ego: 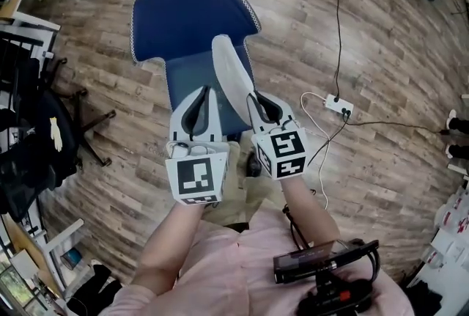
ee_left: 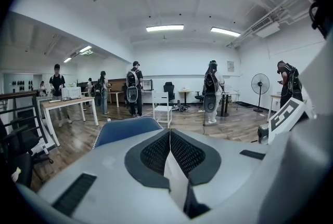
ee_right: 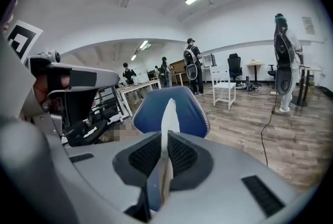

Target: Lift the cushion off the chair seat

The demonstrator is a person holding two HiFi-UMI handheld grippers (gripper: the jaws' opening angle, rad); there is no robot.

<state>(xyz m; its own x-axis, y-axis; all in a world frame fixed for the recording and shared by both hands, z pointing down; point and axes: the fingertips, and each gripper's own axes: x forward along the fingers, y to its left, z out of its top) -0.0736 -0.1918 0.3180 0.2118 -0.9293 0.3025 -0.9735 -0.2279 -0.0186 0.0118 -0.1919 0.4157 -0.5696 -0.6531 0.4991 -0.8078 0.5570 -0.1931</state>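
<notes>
The blue chair [ego: 192, 14] with white piping stands on the wood floor in front of me. The cushion [ego: 231, 76], blue on one face and white on the other, hangs between both grippers above the chair. Its white side stands edge-on by the right one. My left gripper [ego: 205, 96] is shut, and the left gripper view shows a pale wedge of cushion [ee_left: 176, 179] pinched in my left gripper [ee_left: 170, 137]. My right gripper [ego: 253, 100] is shut on the cushion's other edge. The white strip of cushion [ee_right: 169, 114] rises from my right gripper [ee_right: 166, 140] in front of the chair [ee_right: 190, 108].
A white power strip [ego: 338, 105] with trailing cables lies on the floor to the right. A black office chair [ego: 44, 138] and shelving crowd the left side. Several people, a white table [ee_left: 67, 106] and a standing fan [ee_left: 259, 85] are farther back in the room.
</notes>
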